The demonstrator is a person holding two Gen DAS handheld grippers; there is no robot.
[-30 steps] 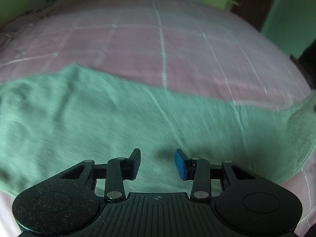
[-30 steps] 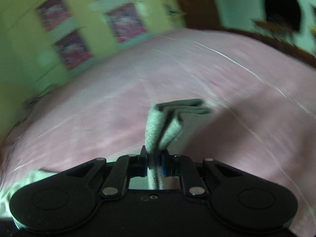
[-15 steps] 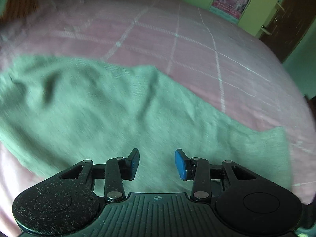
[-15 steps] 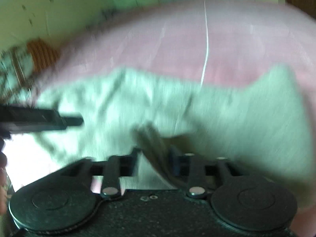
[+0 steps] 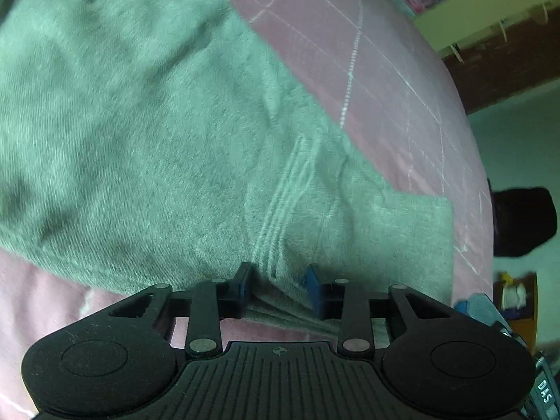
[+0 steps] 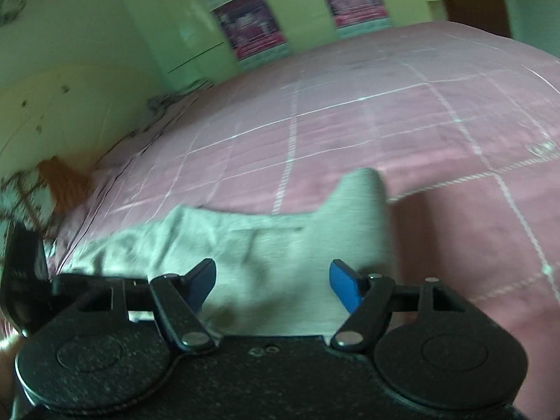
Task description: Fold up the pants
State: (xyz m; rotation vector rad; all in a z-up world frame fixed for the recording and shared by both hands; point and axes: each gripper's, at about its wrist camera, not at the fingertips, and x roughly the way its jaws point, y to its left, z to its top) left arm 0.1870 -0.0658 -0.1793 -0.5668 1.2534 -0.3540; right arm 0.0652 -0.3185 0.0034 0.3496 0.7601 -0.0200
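Observation:
Grey-green pants (image 5: pixel 157 133) lie spread on a pink checked bedspread (image 5: pixel 350 45). My left gripper (image 5: pixel 279 288) is open, its blue-padded fingers on either side of a layered edge of the pants, low over the cloth. My right gripper (image 6: pixel 273 281) is open wide and empty, just above the pants (image 6: pixel 290 245), whose folded end rises to a point toward the bed's middle. The left gripper's body (image 6: pixel 24 273) shows at the left edge of the right wrist view.
The pink bedspread (image 6: pixel 385 115) stretches far beyond the pants. Green walls with posters (image 6: pixel 252 24) stand behind the bed. A dark object (image 5: pixel 521 220) and a brown door (image 5: pixel 507 59) lie past the bed's right edge.
My right gripper has let go of the folded pants leg and opened wide; the leg now lies on the rest of the pants. My left gripper has dropped to the pants' edge.

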